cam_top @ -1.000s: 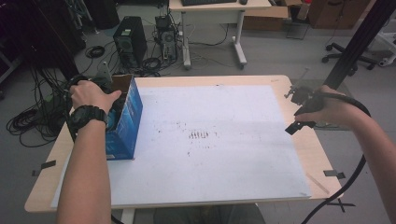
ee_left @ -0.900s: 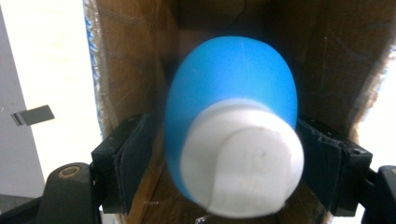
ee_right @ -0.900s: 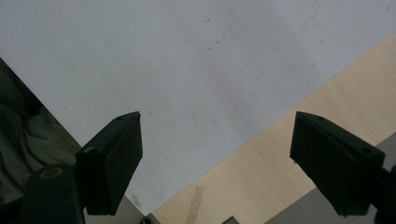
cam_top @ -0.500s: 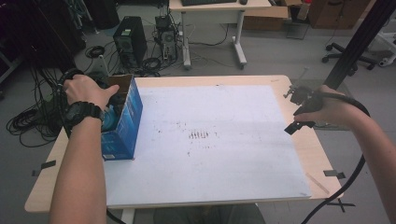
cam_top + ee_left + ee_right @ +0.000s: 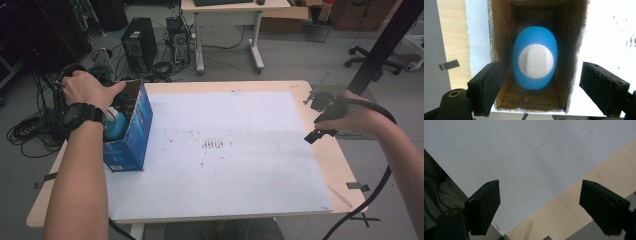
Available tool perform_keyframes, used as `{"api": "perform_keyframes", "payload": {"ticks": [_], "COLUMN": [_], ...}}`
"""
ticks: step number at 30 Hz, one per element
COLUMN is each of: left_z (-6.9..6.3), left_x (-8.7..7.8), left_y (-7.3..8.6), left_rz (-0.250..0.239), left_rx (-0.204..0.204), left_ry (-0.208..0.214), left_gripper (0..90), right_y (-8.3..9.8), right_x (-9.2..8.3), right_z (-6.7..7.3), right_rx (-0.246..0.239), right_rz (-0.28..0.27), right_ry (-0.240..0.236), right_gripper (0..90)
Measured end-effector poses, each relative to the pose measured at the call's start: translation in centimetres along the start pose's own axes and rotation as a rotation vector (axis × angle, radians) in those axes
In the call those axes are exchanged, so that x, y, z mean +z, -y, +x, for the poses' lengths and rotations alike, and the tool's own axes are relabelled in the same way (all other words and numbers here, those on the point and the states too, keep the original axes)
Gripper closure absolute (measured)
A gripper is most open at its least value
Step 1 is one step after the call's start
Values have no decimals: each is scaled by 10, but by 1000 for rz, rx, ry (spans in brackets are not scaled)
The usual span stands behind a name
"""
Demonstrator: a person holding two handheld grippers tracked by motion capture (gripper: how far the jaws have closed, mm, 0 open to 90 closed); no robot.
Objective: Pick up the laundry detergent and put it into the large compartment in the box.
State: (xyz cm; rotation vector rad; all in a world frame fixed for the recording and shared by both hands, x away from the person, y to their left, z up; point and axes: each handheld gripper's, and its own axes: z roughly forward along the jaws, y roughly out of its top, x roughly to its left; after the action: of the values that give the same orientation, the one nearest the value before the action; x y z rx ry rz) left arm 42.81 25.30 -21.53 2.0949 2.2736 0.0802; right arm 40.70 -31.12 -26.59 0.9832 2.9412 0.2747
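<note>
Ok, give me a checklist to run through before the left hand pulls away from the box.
1. Blue object lies inside the box: ok.
2. Left claw open, having just been opening, nothing between the pads: ok.
3. Claw outside the box walls: ok.
4. Box upright on the white sheet: ok.
5. Right claw open, holding nothing, over the table edge: ok.
6. Object settled on the box floor: cannot tell.
</note>
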Motion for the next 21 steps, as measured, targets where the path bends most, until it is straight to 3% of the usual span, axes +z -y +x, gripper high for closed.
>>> {"api": "perform_keyframes", "payload": {"ticks": [9,21], "left_z": [-11,-46], "left_x": [-18,-35], "left_y": [2,5], "left_rz": [-42,-97], "left_rx": [54,187], "left_ry": [32,77], "left_gripper": [145,117], "right_y": [1,1], "right_x": [-1,-2], "right_z": [0,2], "right_rx": [-1,-4], "right_rz": [-1,-3], "right_ry": [4,5], "right_gripper": [170,169]}}
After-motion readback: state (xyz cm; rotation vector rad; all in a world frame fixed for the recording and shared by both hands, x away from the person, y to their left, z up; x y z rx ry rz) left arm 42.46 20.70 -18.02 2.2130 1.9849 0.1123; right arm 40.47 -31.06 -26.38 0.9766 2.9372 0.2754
